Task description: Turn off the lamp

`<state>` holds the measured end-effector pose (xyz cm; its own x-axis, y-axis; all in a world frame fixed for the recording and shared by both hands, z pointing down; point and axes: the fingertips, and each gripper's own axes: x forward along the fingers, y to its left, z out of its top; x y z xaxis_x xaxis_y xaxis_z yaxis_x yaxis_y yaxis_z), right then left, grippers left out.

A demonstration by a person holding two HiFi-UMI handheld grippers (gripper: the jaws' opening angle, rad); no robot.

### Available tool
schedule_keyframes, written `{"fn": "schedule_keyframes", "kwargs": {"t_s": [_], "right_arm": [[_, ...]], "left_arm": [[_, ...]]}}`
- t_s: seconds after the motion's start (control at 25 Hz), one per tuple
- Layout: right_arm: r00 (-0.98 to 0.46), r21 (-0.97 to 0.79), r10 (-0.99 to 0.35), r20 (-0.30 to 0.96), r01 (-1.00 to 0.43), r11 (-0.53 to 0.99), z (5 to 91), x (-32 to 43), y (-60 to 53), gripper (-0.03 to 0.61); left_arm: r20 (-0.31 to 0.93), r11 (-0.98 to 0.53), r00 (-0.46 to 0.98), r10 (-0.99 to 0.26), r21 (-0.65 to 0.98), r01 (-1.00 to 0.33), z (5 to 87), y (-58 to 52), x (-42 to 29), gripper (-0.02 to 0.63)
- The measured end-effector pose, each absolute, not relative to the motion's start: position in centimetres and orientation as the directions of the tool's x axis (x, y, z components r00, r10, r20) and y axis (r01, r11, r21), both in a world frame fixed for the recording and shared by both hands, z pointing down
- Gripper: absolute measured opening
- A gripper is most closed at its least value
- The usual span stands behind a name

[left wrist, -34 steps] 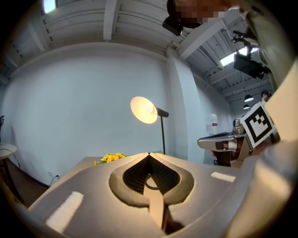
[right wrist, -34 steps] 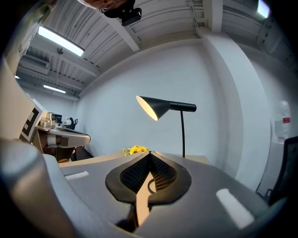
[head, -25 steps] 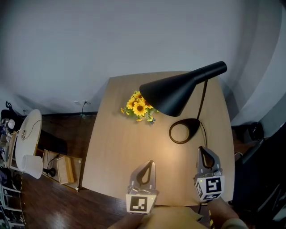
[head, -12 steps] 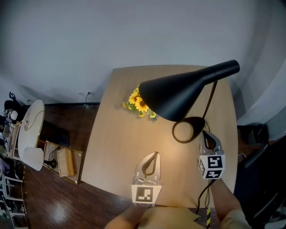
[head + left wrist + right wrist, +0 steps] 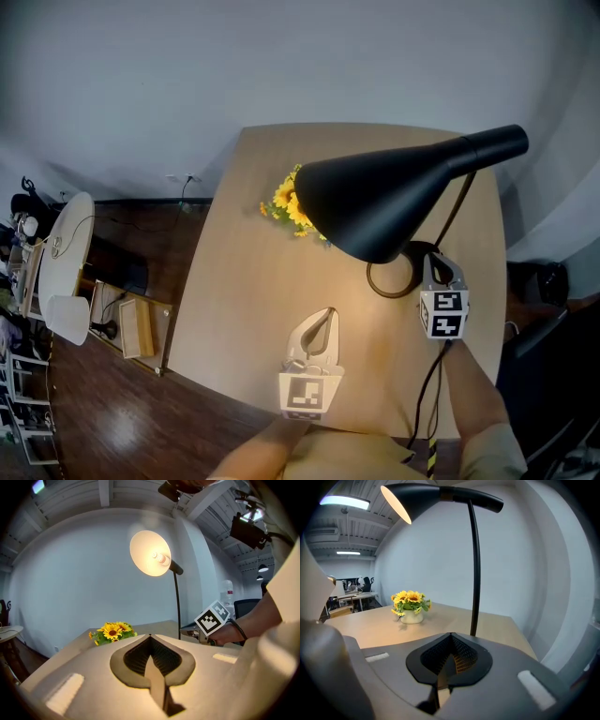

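Note:
The black lamp stands on the wooden table (image 5: 244,281), with its cone shade (image 5: 384,202) high over its ring base (image 5: 389,279). It is lit: the bulb (image 5: 157,557) glows inside the shade. My right gripper (image 5: 437,260) is shut and empty, with its tip at the right side of the base, close to the stem (image 5: 475,564). My left gripper (image 5: 325,314) is shut and empty, over the table's near middle and left of the base. The lamp's cable (image 5: 429,394) runs off the near edge under my right arm.
A small pot of yellow sunflowers (image 5: 286,202) sits on the table behind the shade. On the floor to the left are a round white table (image 5: 61,267) and a wooden box (image 5: 136,328). A dark chair (image 5: 553,375) stands at the right.
My right gripper has moved forward from the table's near edge up to the lamp base. The left gripper has barely shifted. The head has come closer to the lamp.

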<state>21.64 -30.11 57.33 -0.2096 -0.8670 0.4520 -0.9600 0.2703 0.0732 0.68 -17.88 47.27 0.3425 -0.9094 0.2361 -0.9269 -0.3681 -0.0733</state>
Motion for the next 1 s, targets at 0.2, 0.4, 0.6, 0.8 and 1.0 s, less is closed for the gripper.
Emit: {"fn": "schedule_keyframes", "kwargs": {"t_s": [0.2,0.4,0.6,0.8,1.0], "right_arm": [[-0.203,0.063,-0.852,0.483,-0.962,0.265,59.7,21.9,-31.6,-0.002],[-0.196,0.069,-0.834,0.515,-0.961,0.268,61.6,22.1,-32.4,-0.002],[-0.198,0.077,-0.818,0.540,-0.956,0.282,62.8,22.2,-33.1,-0.002],[-0.196,0.076,-0.807,0.558,-0.955,0.285,63.8,22.4,-33.3,-0.002],[-0.202,0.077,-0.800,0.564,-0.952,0.295,64.4,22.4,-33.6,-0.002]], "left_arm": [[0.254,-0.372,0.347,-0.903,-0.057,-0.927,48.8,-18.6,1.0,-0.011],[0.312,-0.371,0.350,-0.884,-0.011,-0.928,51.8,-19.2,1.7,-0.010],[0.329,-0.406,0.371,-0.868,-0.040,-0.913,51.2,-21.2,3.5,-0.010],[0.345,-0.442,0.392,-0.853,-0.077,-0.894,50.2,-23.3,5.4,-0.011],[0.376,-0.454,0.402,-0.835,-0.057,-0.889,52.2,-24.2,6.5,-0.010]]}}
